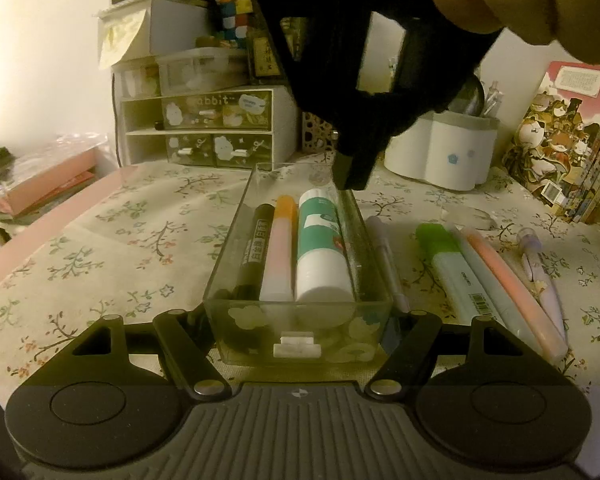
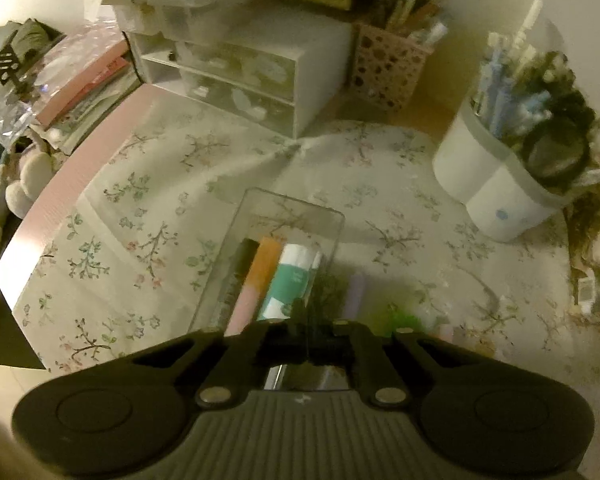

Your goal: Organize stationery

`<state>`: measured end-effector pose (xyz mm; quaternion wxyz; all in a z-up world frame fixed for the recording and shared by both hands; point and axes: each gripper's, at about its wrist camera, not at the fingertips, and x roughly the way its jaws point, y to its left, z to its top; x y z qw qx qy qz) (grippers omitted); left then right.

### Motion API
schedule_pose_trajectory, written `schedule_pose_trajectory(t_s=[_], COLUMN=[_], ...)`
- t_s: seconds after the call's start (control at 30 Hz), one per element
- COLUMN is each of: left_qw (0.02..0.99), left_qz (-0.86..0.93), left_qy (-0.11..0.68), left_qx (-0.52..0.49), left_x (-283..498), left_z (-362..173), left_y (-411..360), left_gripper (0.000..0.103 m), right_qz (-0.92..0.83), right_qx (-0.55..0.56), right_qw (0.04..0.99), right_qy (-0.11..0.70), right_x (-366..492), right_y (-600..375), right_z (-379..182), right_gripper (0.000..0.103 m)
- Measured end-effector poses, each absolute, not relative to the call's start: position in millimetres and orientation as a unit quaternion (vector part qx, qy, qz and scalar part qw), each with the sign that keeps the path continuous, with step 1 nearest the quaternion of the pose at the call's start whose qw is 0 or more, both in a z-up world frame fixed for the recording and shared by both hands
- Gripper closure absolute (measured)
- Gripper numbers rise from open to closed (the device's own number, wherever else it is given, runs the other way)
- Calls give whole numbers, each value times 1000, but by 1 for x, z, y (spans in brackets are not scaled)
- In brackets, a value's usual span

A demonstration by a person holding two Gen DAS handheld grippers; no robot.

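My left gripper (image 1: pixel 298 320) has its fingers spread wide around the near end of the clear tray (image 1: pixel 236 240), one on each outer wall; I judge this is to brace the tray so it does not slide on the floral tabletop (image 1: pixel 100 240) while things are dropped in, though I cannot tell whether the fingers actually press the walls or only flank them. Inside the tray, laid lengthwise side by side so they pack neatly, are a black marker (image 1: pixel 254 252), an orange-capped pink marker (image 1: pixel 279 248) and a white and teal glue stick (image 1: pixel 320 248), which takes up most of the remaining width. Above the tray's far right corner hangs my right gripper (image 1: pixel 350 178); in the right wrist view its fingers look drawn close together with nothing clearly between them, but that view is blurred and I would not swear to it. Just right of the tray, still on the tabletop, lie a slim lilac pen (image 1: pixel 386 256), a green-capped highlighter (image 1: pixel 448 264), a pale pen (image 1: pixel 488 276), a peach pen (image 1: pixel 516 284) and a purple character pen (image 1: pixel 538 268), all roughly parallel to the tray, easy to pick up lengthwise. I judge the sorting about a third done.
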<state>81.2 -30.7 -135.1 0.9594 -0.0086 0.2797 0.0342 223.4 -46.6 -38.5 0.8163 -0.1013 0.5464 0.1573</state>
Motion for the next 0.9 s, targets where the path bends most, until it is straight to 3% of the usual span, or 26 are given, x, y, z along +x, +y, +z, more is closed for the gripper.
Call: schedule_pose_trajectory(t_s=[0.3, 0.43, 0.9], left_qw=[960, 959, 959], left_qz=[28, 28, 28], left_qy=[279, 280, 281], left_qx=[-6, -5, -5], left_x=[81, 82, 82], left_z=[-135, -136, -136], left_y=[-31, -31, -31], left_gripper=[30, 30, 30], right_qz=[153, 163, 190], right_qx=[-99, -79, -148], right_qw=[821, 844, 819], right_qy=[541, 504, 521], right_x=[226, 220, 215], right_y=[-55, -60, -33], right_z=[-50, -27, -46], right_gripper=[103, 103, 103])
